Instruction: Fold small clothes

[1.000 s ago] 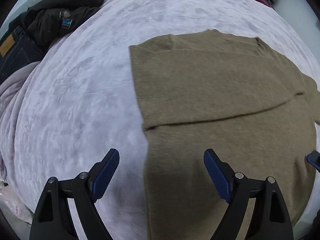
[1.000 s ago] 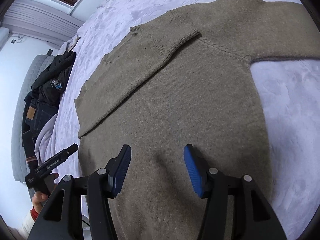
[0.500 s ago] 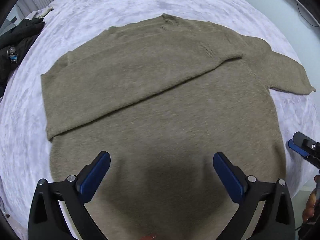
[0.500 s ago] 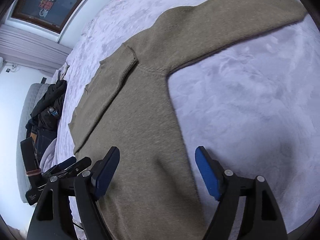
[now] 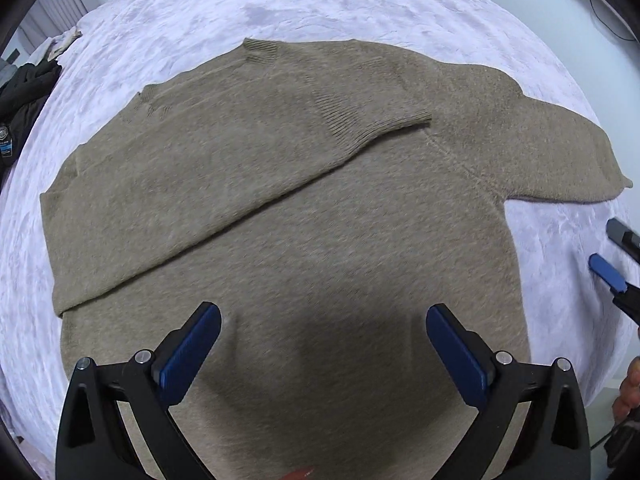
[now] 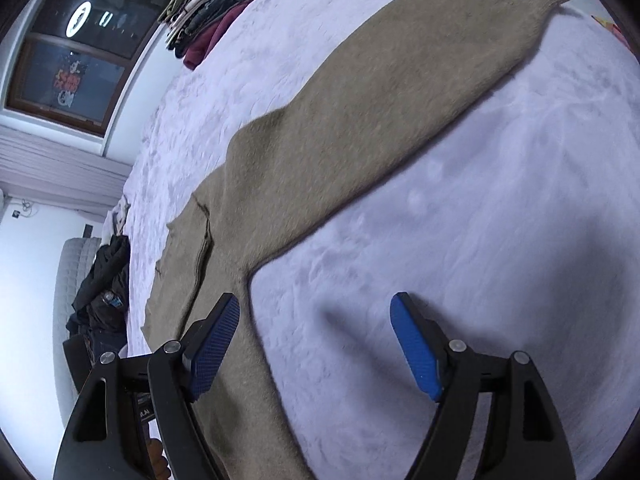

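An olive-brown knit sweater lies flat on a lavender plush bed cover. Its left sleeve is folded across the chest, cuff toward the right. The right sleeve stretches out flat to the side. My left gripper is open and empty, hovering over the sweater's lower body. My right gripper is open and empty, over the bed cover just beside the sweater's right side edge, below the armpit. It also shows at the right edge of the left wrist view.
A stack of folded clothes sits at the far edge of the bed under a dark window. Dark jackets and jeans are piled on the bed's left side, also in the left wrist view.
Both grippers swung right. The left moved from the sweater's left edge to over its middle. The right moved off the sweater body to the bed cover beside the outstretched right sleeve, opening wider.
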`<state>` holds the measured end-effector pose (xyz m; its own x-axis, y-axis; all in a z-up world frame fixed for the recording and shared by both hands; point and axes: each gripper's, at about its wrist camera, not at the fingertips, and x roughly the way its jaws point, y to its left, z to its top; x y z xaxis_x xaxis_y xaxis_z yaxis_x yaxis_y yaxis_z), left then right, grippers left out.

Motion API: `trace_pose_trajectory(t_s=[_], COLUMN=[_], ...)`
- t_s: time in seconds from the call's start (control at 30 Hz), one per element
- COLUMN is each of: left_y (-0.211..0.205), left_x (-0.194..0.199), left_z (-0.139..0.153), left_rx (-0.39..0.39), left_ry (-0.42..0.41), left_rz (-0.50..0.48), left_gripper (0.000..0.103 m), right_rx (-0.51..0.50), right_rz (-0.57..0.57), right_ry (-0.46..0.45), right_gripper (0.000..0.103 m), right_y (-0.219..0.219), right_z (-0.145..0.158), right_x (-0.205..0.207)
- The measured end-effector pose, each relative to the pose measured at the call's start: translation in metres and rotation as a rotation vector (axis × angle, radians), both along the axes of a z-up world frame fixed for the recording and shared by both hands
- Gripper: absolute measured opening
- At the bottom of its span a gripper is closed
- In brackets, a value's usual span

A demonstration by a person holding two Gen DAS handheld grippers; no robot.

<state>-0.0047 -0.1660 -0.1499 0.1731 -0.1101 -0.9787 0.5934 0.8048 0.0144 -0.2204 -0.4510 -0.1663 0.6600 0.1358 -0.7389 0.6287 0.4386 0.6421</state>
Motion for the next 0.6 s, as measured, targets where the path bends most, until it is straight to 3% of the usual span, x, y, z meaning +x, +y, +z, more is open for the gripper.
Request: trace_pose_trajectory(t_s=[0.2,0.33,0.6], left_y=[-0.031,-0.053,-0.110], left_x=[0.004,0.005,0.014], left_z=[-0.009,-0.013,-0.010], left_rx=[-0.001,-0.052,-0.119], left_ry=[0.003,0.031,-0.032], left_rz=[0.033,0.045,0.046], left_gripper=[0.103,0.103,0.103], right_rx=[0.011,0.067,0.114], right_rz=[-0.211,-0.349,-0.408], right_ry=[-0.078,-0.148,-0.256], right_gripper=[0.080,0.080,0.080], right_y=[-0.071,-0.109,-0.146], right_z=[-0.001,-0.010,-0.014], right_x=[-0.028,-0.044,-0.033])
